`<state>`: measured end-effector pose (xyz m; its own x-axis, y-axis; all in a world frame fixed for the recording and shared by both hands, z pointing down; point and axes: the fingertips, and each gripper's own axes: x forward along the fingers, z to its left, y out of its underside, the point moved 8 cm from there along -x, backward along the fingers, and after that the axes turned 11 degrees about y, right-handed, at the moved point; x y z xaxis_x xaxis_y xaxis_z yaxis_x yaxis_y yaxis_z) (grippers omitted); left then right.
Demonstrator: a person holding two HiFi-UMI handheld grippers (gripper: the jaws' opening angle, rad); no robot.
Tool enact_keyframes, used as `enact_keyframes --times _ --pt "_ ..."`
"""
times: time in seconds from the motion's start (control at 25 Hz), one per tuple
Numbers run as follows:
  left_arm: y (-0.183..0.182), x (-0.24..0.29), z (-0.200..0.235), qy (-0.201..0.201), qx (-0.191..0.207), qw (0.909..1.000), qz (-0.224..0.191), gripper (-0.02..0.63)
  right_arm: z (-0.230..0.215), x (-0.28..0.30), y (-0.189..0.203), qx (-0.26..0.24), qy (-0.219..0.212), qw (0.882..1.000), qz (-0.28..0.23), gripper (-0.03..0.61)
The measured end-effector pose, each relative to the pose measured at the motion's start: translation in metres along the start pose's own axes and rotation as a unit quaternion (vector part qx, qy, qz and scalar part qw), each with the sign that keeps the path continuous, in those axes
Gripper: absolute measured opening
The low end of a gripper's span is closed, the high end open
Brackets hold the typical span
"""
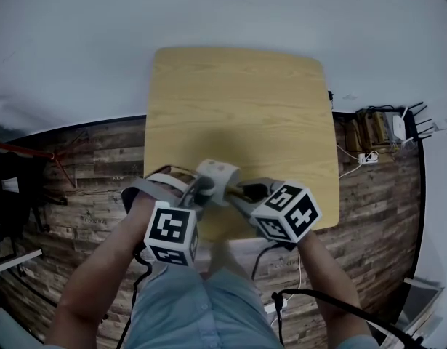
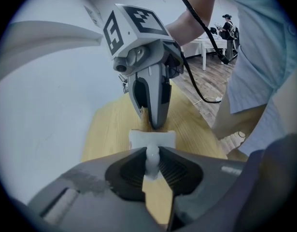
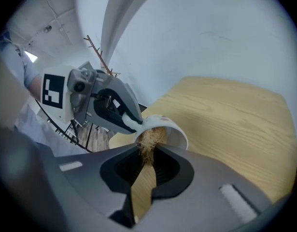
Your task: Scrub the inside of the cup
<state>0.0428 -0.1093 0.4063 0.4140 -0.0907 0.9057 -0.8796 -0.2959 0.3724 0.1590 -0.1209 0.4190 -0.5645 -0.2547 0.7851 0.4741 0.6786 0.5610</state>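
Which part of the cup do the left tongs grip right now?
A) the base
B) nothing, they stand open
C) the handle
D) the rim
C: in the left gripper view the left tongs are shut on the white handle, with the rest of the cup sticking out beyond them.

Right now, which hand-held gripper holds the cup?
The left hand-held gripper, pinching the cup by its handle; the right hand-held gripper grips a straw-coloured scrubber inside it.
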Motion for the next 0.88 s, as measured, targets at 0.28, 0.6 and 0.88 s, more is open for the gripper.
enact_keyframes --times 0.28,0.6,0.88 --pt "0.023 -0.007 0.000 -0.023 -0.059 0.9968 -0.048 0.094 0.002 -0.030 -0.007 0.033 0.016 0.999 -0.036 0.048" --pt "0.050 -0.009 -0.012 -0.052 -0.103 0.9891 -0.092 0.094 0.003 -0.053 -0.010 0.048 0.062 0.994 -0.070 0.048" --pt "0.084 -0.007 -0.025 -0.073 -0.154 0.9745 -0.146 0.094 0.013 -0.077 -0.013 0.081 0.112 0.978 -0.160 0.048"
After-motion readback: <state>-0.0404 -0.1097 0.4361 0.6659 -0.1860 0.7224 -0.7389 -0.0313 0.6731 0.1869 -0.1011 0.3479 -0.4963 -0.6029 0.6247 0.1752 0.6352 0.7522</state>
